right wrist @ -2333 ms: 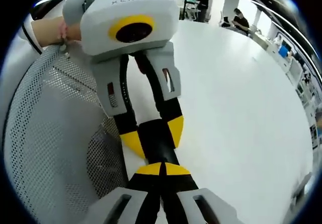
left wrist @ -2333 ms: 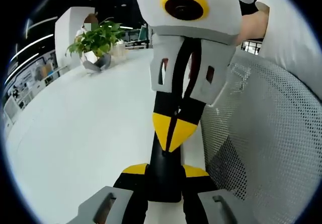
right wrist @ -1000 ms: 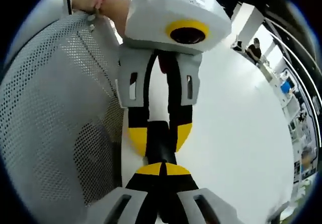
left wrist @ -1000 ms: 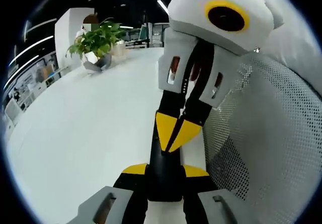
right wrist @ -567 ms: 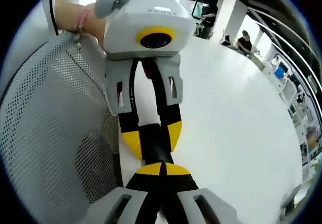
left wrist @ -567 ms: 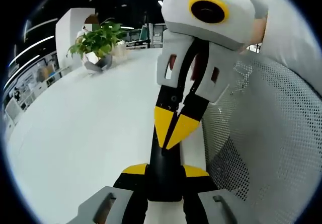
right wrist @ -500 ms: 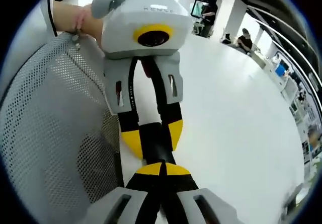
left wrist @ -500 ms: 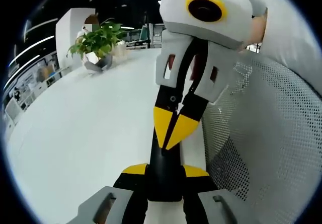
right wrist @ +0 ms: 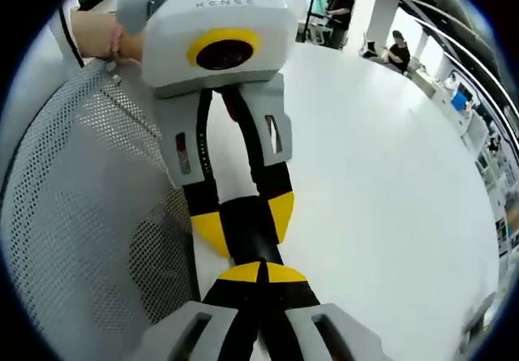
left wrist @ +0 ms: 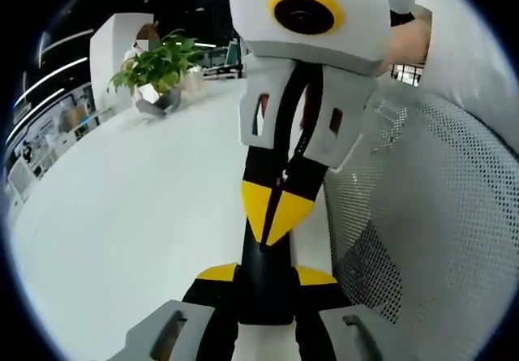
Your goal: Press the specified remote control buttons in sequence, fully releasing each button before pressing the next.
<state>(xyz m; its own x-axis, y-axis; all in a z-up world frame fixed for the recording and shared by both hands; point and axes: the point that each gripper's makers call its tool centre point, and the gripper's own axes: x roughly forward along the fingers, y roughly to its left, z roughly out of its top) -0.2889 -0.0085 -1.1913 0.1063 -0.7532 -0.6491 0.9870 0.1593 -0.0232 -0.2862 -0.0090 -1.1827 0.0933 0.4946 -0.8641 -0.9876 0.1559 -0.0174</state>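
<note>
A black remote control runs lengthwise between my left gripper's yellow-tipped jaws, which are shut on it. My right gripper comes down from the top of the left gripper view. It is shut, with its joined yellow tips resting on the remote's upper face. In the right gripper view my right gripper points its closed tips at the remote control, which the left gripper clamps from above. The buttons are hidden under the jaws.
A white table spreads to the left, with a potted plant at its far end. A grey mesh chair back stands close on the right. A hand holds the left gripper. People sit far off.
The right gripper's body swung right and then back left, while its tips stayed on the remote. The left gripper and the remote have kept still.
</note>
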